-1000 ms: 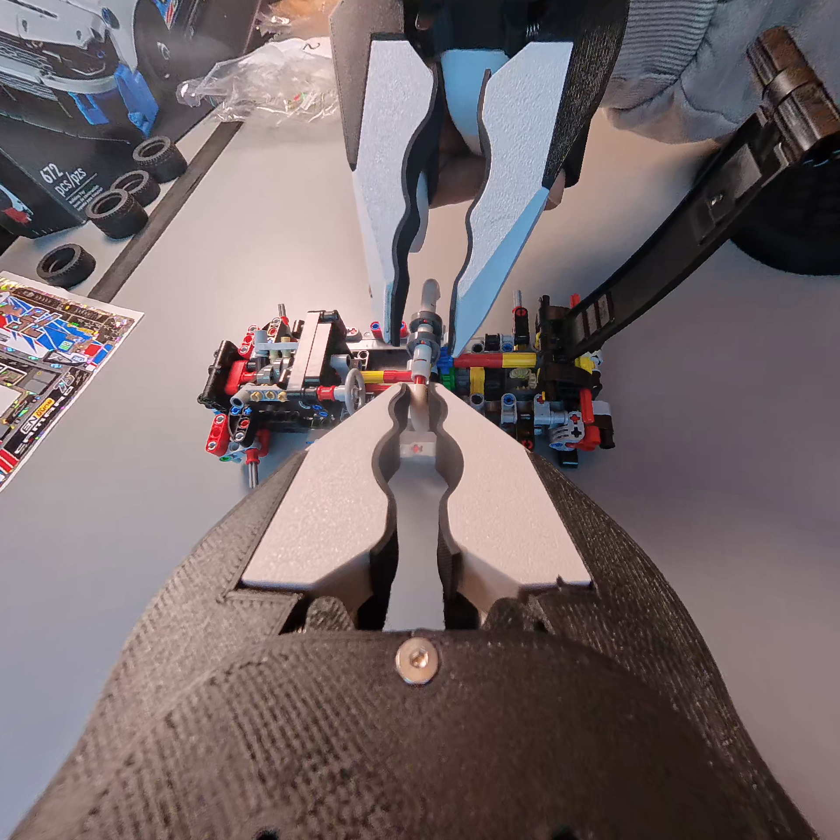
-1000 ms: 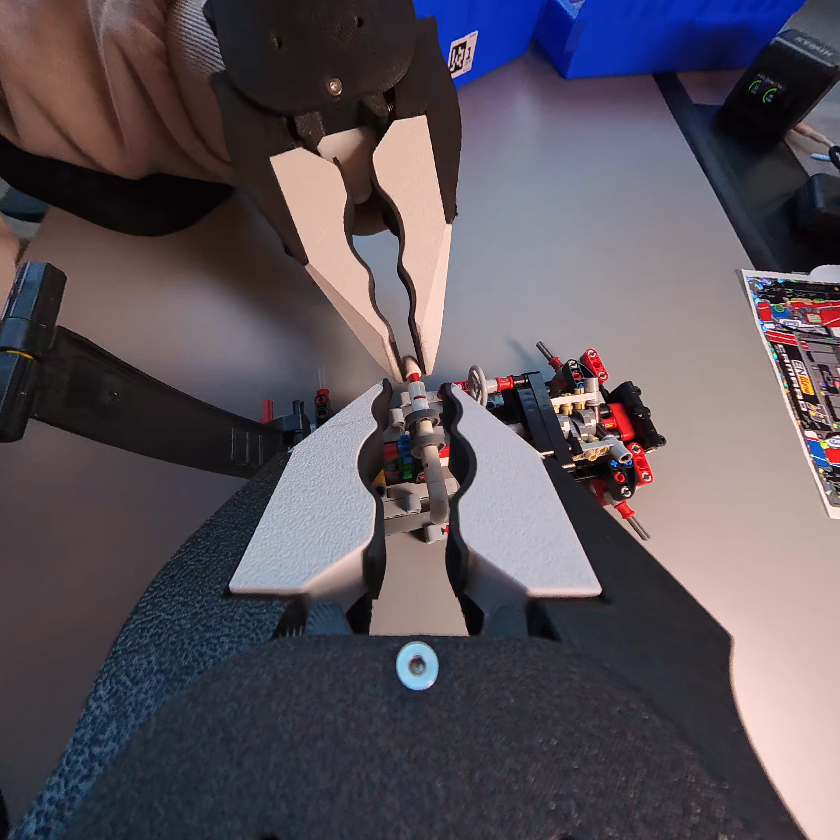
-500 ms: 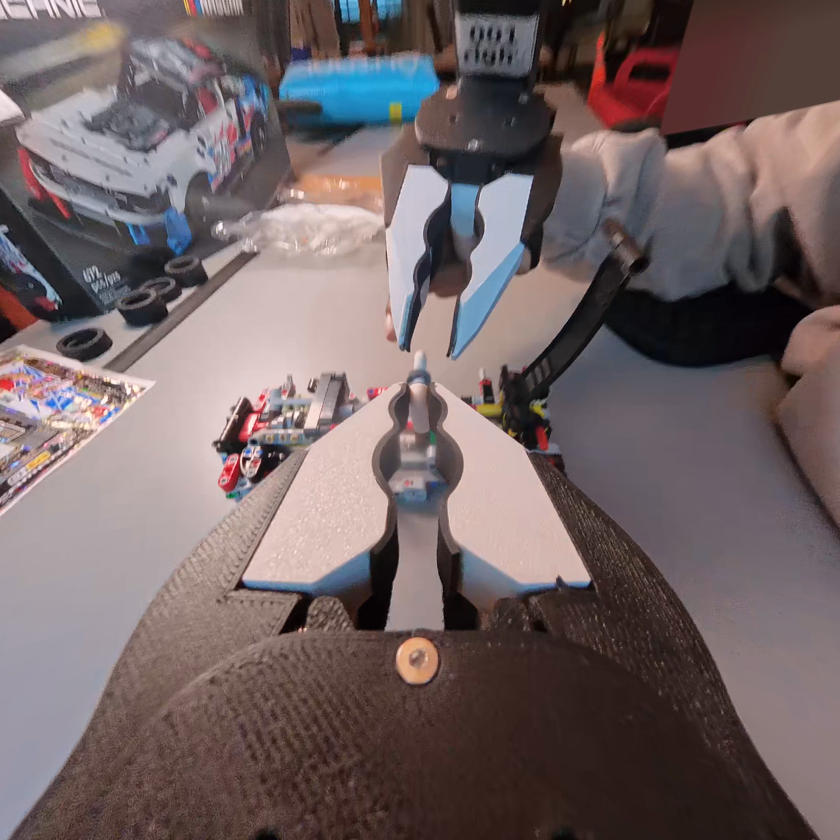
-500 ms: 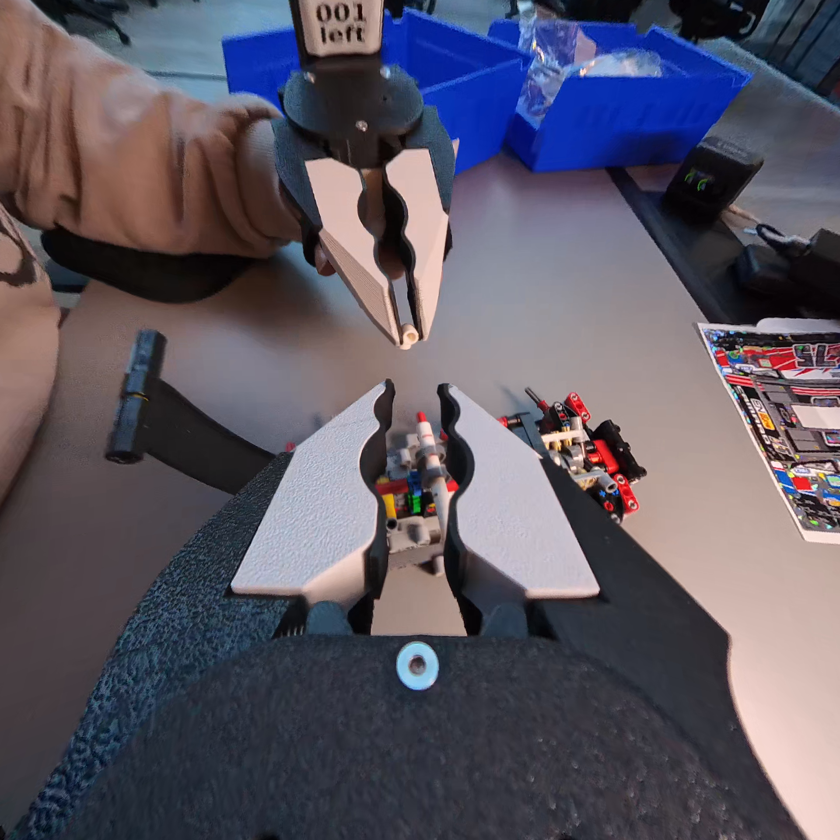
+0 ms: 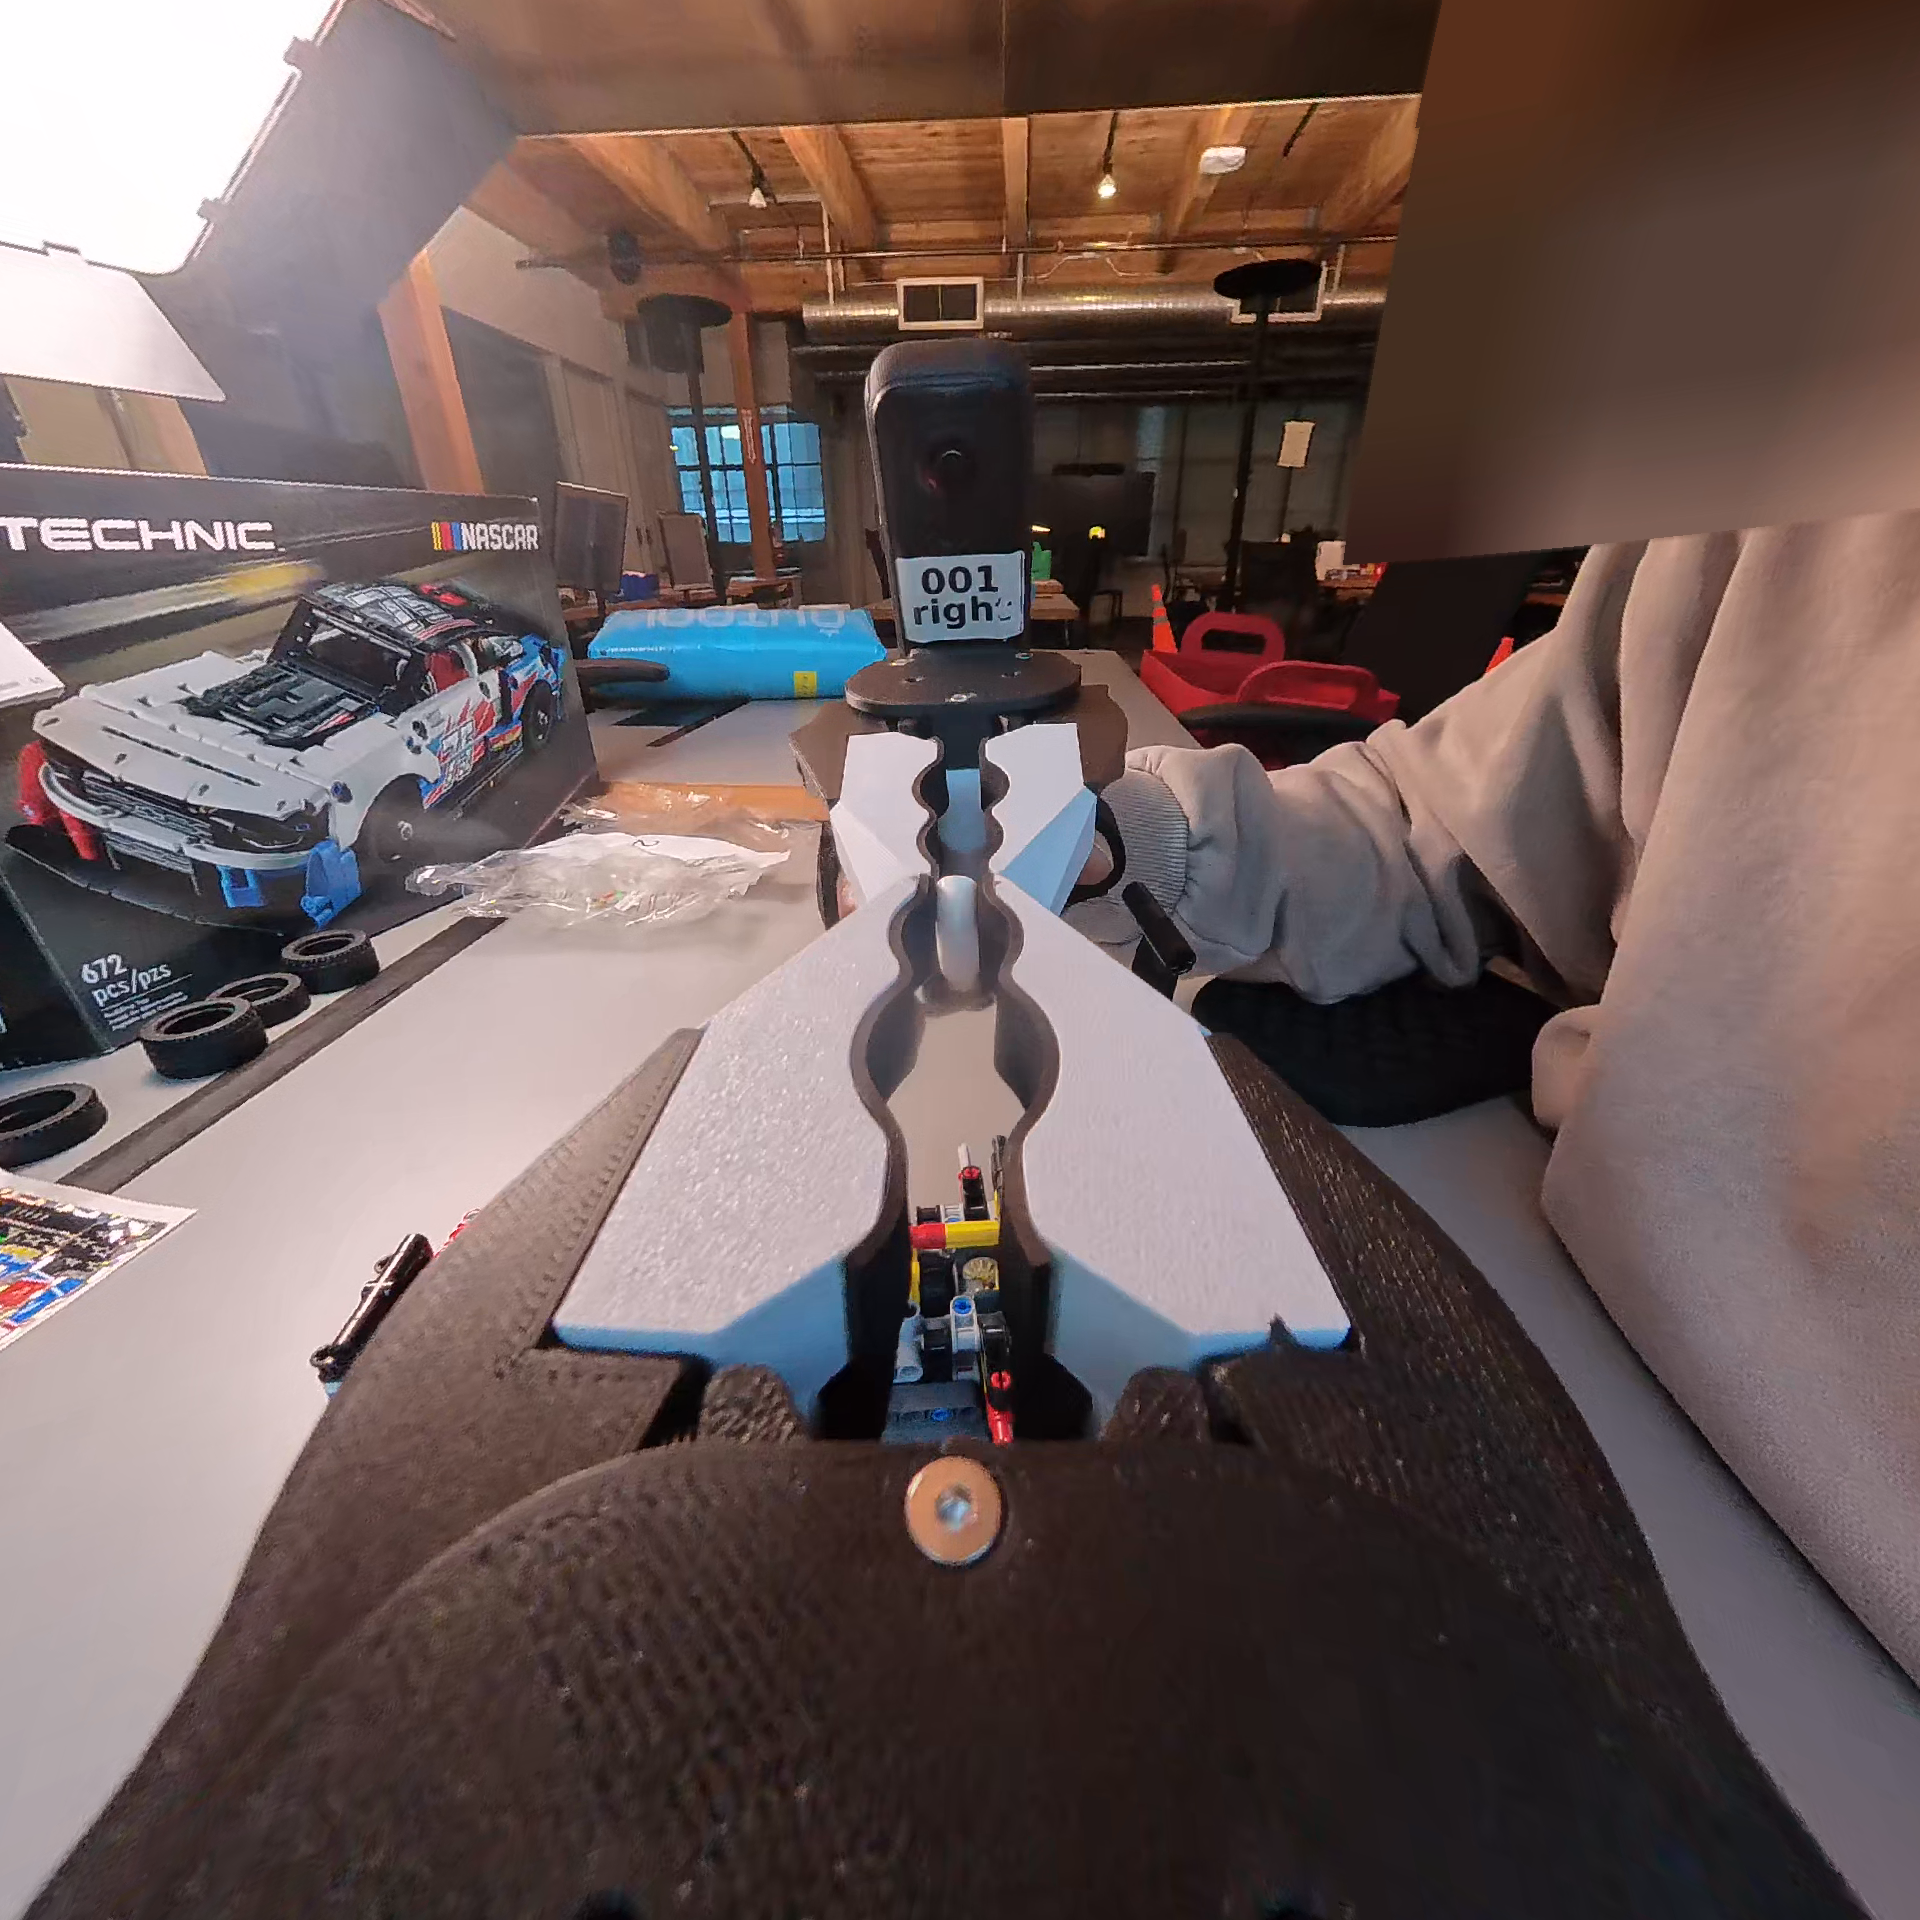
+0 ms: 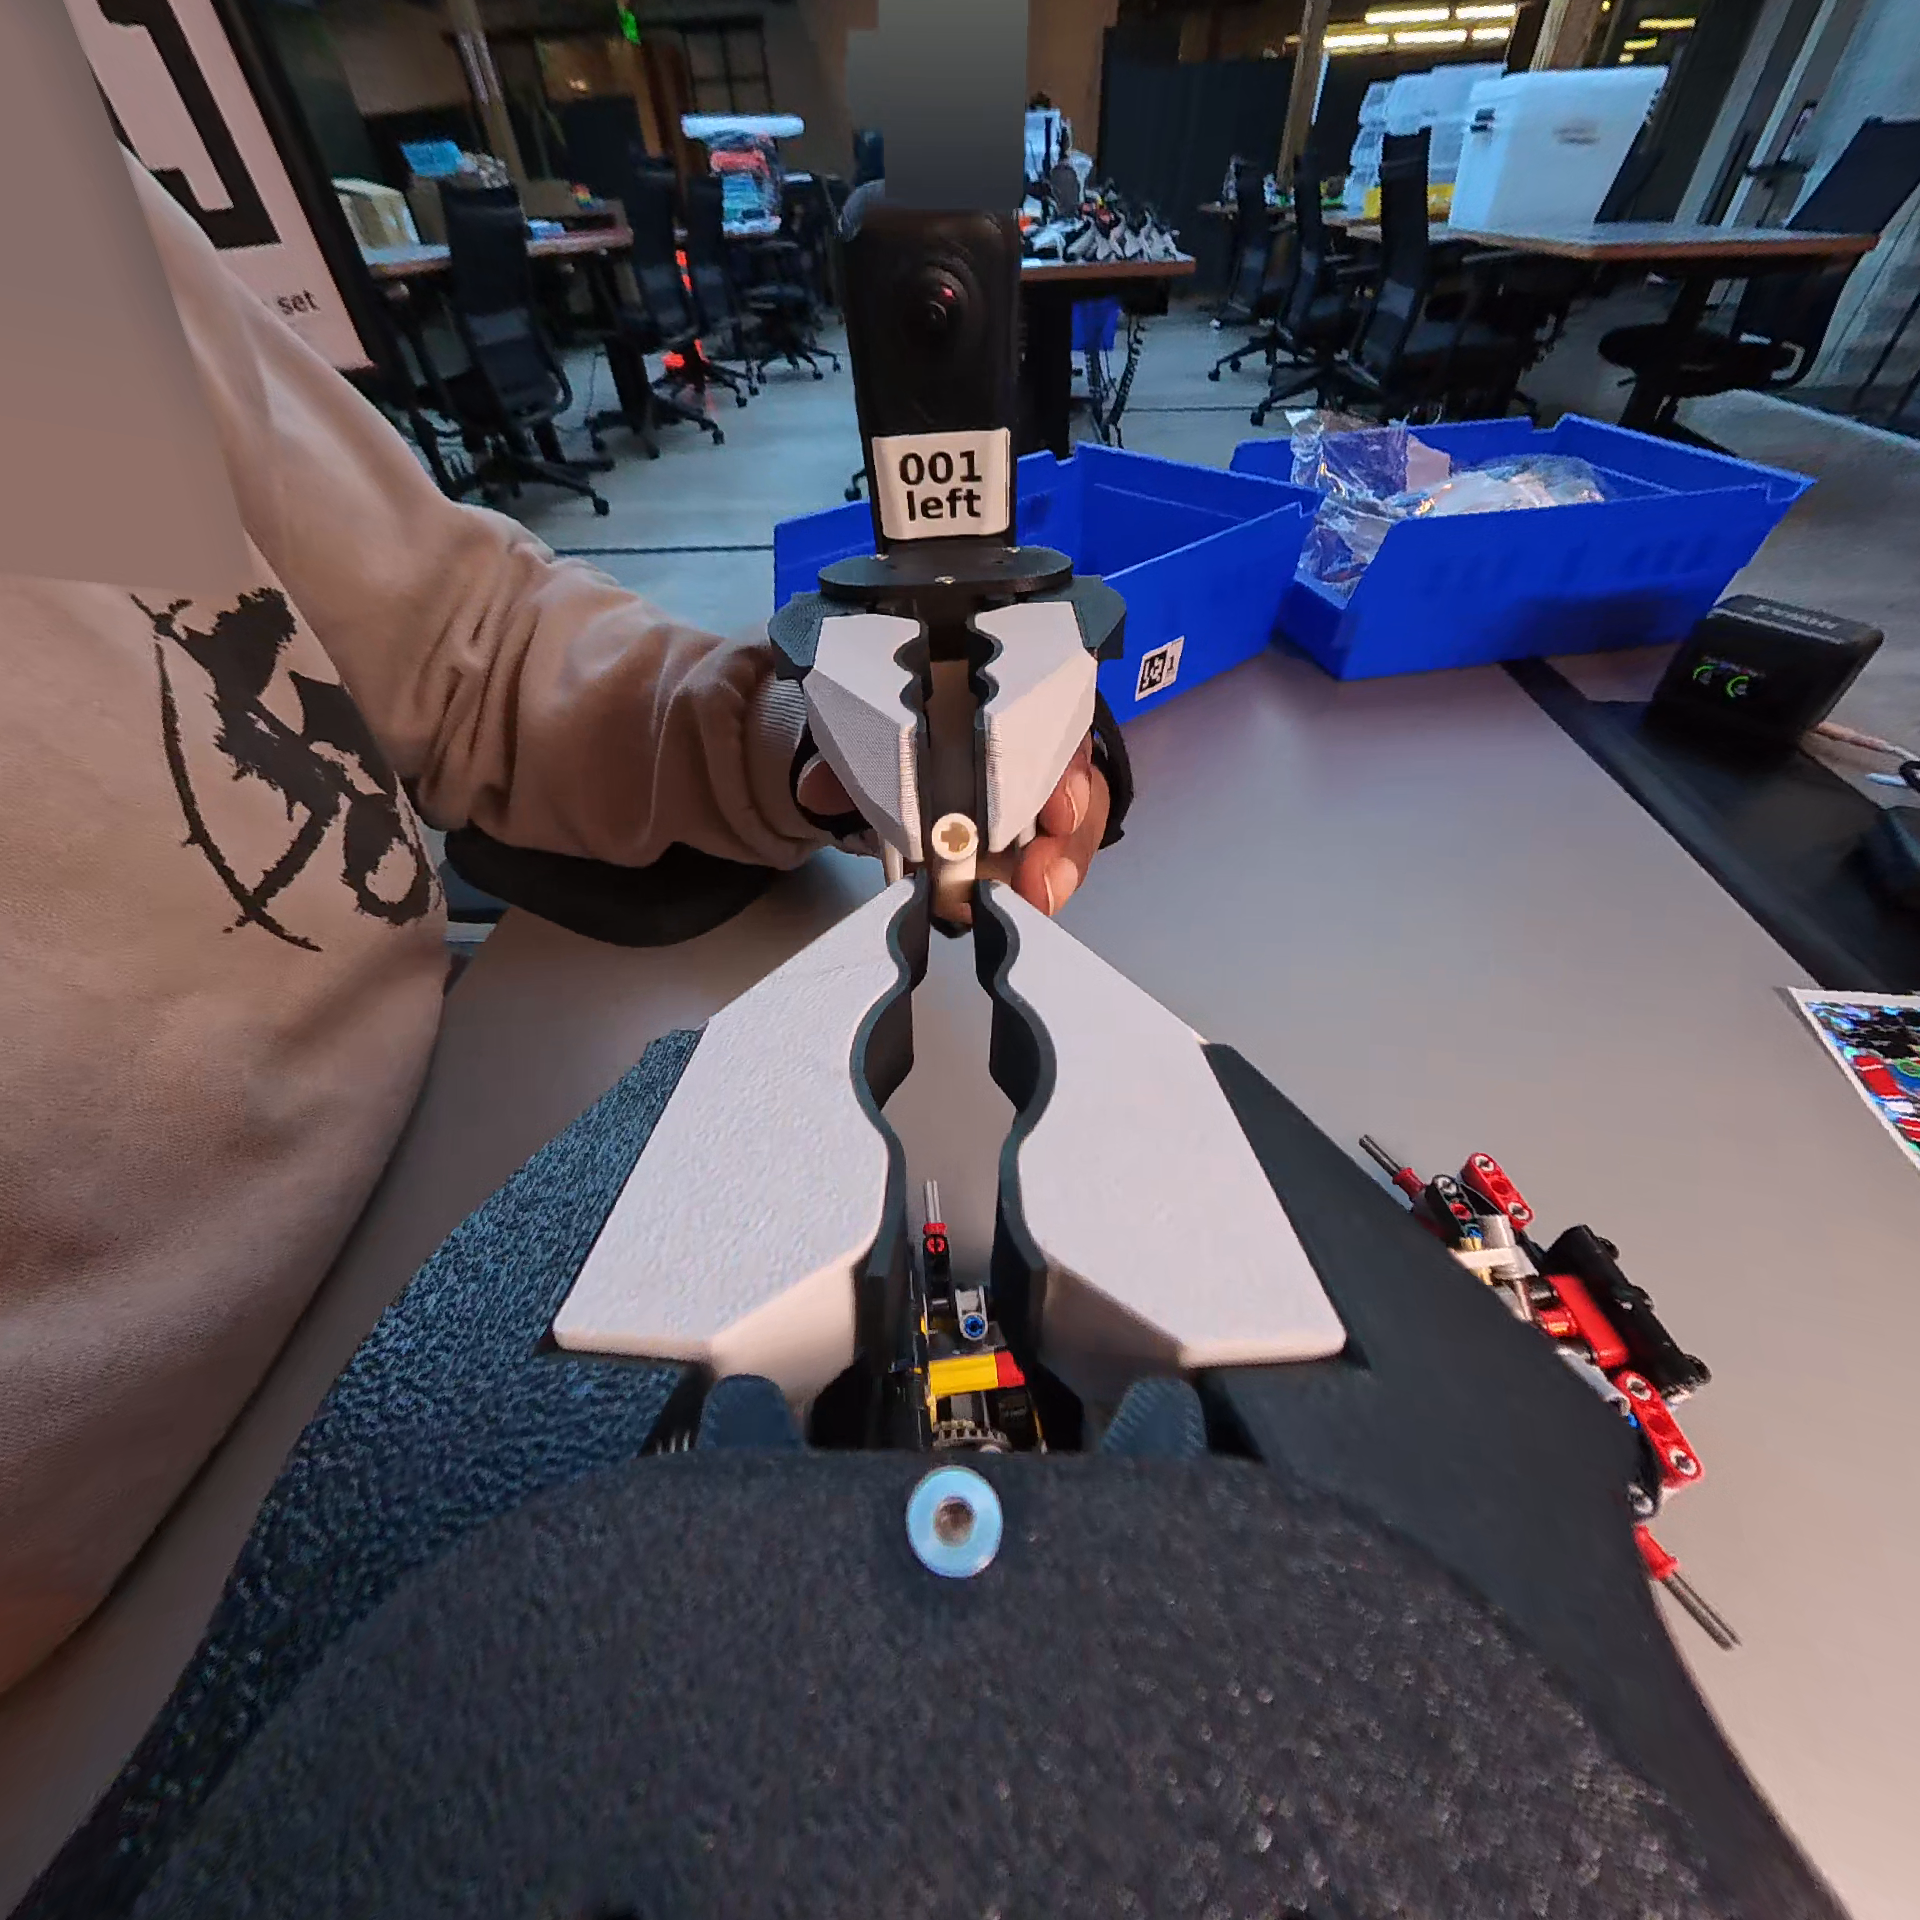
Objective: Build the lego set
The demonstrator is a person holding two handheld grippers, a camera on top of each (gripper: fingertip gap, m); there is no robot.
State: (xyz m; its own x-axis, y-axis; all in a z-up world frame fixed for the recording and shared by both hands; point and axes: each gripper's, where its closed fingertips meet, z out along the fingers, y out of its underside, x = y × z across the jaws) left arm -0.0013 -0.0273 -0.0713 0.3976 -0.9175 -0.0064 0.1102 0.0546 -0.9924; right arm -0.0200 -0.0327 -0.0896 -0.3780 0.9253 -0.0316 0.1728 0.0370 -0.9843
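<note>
My left gripper (image 5: 956, 899) is shut on a small pale grey axle piece (image 5: 958, 940) and holds it high above the table. My right gripper (image 6: 951, 896) faces it tip to tip. Its fingers have narrowed onto the lower part of the same piece (image 6: 954, 836). In the right wrist view the left gripper (image 6: 951, 821) shows head-on with the piece's cross-holed end between its tips. The part-built Lego chassis (image 6: 1558, 1309) lies on the table below both grippers. It also shows through the left fingers' gap (image 5: 951, 1288).
The set's box (image 5: 260, 707), several loose black tyres (image 5: 208, 1029), a plastic bag (image 5: 603, 873) and a sticker sheet (image 5: 62, 1247) lie at the left. Two blue bins (image 6: 1507, 561) and a black device (image 6: 1766, 665) stand at the far side. The person's sleeves and torso are close by. Left and right tips are no more than a few centimetres apart.
Both grippers rose from the chassis and tilted up to level. The left lifted the pale piece off the chassis. The right gripper's fingers narrowed onto it.
</note>
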